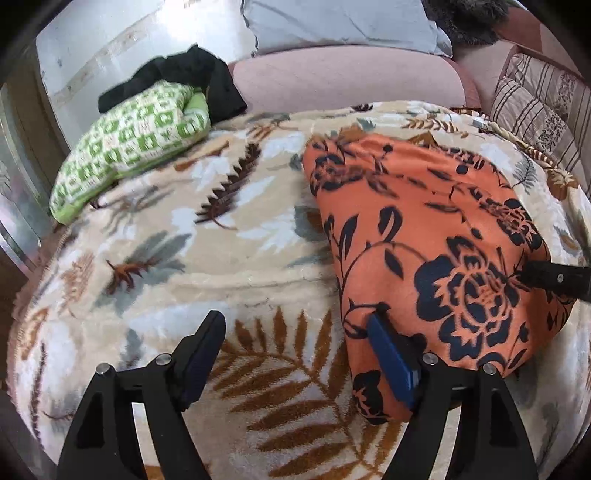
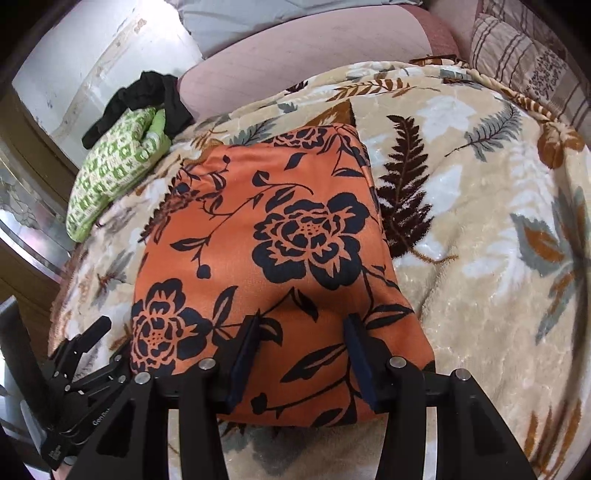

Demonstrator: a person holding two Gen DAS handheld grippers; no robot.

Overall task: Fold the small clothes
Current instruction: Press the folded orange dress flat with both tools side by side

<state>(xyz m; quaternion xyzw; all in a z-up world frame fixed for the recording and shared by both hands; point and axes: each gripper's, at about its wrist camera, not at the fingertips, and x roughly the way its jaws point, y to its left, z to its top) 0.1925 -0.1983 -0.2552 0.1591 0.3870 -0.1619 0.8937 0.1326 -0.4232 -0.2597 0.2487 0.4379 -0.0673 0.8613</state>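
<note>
A folded orange cloth with dark flower print (image 1: 436, 236) (image 2: 266, 258) lies on a leaf-patterned blanket (image 1: 207, 236) (image 2: 480, 229). My left gripper (image 1: 295, 325) is open, low over the blanket at the cloth's left edge; its right finger touches the cloth's near corner. My right gripper (image 2: 303, 325) is open, its two fingers resting on the cloth's near edge with cloth showing between them. The right gripper's tip (image 1: 554, 277) shows at the cloth's right side in the left wrist view. The left gripper (image 2: 85, 350) shows at lower left in the right wrist view.
A folded green-and-white patterned cloth (image 1: 129, 144) (image 2: 114, 166) lies at the far left with a black garment (image 1: 184, 81) (image 2: 147, 99) behind it. A pink cushion (image 1: 347, 81), a grey pillow (image 1: 340, 22) and a striped pillow (image 1: 539, 110) stand behind the blanket.
</note>
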